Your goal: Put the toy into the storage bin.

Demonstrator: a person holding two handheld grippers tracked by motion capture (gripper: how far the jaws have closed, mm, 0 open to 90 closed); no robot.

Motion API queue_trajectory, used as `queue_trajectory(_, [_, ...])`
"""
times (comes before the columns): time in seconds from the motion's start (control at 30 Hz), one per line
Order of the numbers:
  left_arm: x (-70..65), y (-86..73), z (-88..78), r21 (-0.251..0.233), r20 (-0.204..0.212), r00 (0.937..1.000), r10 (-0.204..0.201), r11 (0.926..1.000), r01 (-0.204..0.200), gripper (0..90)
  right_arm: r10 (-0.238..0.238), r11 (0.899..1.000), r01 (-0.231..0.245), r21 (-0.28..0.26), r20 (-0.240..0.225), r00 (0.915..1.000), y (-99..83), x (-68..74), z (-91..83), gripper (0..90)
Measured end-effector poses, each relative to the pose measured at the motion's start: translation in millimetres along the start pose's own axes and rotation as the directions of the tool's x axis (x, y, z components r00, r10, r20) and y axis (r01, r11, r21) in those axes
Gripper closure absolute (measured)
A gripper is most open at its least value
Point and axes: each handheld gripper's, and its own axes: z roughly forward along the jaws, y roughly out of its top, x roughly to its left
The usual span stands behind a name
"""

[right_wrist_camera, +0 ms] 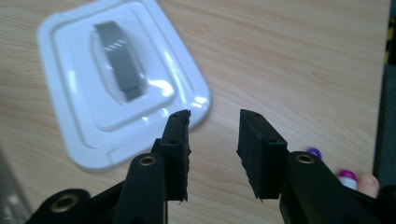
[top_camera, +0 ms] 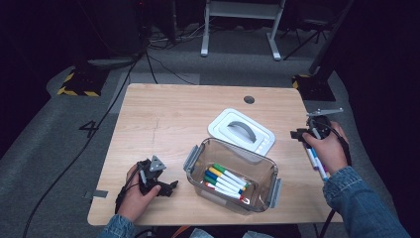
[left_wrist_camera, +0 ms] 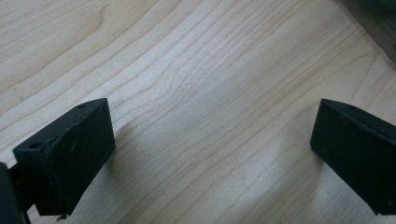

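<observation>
Several coloured markers (top_camera: 225, 181) already lie in the clear plastic box (top_camera: 232, 174), and a few loose markers (top_camera: 316, 163) wait at the table's right edge beneath the right gripper (top_camera: 300, 134). Its jaws stand partly apart, empty (white lid (right_wrist_camera: 121, 74) just ahead). The left gripper (top_camera: 166, 188) rests wide and empty on the wooden table (left_wrist_camera: 210, 70), so packing seems over halfway done.

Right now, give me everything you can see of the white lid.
The white lid is a rounded rectangle of glossy plastic with a raised stepped centre and a grey arched handle across its middle. It lies flat, handle up, on the wooden table, off its box. In the high view its near edge sits behind the clear box's far rim; contact cannot be told. Neither tool touches it.
</observation>
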Motion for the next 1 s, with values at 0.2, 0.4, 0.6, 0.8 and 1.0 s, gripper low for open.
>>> queue_trajectory(0.2, [0.1,-0.5,-0.6,0.002,-0.002,1.0000,0.001,1.0000,-0.001,0.2,0.065,0.995,-0.070,0.068,0.076,0.9950,-21.8,-33.5,19.1,65.6])
queue_trajectory(0.4, [0.1,-0.5,-0.5,0.001,-0.001,1.0000,0.000,1.0000,0.000,0.2,0.118,0.985,-0.130,0.109,0.113,0.9867,-43.3,-52.4,36.4,66.7])
queue_trajectory(0.6, [0.4,-0.2,-0.2,0.000,0.001,1.0000,-0.003,1.0000,0.003,0.2,0.162,0.973,-0.179,0.146,0.123,0.9792,-59.2,-63.2,48.0,67.3])
queue_trajectory(0.8, [0.6,-0.1,0.0,-0.002,0.001,1.0000,-0.003,1.0000,0.003,0.2,0.149,0.972,-0.170,0.162,0.133,0.9798,-64.8,-63.5,54.4,69.2])
queue_trajectory(1.0, [0.6,-0.1,0.0,-0.001,0.001,1.0000,-0.003,1.0000,0.003,0.2,0.149,0.970,-0.171,0.173,0.130,0.9803,-67.5,-62.8,61.8,74.7])
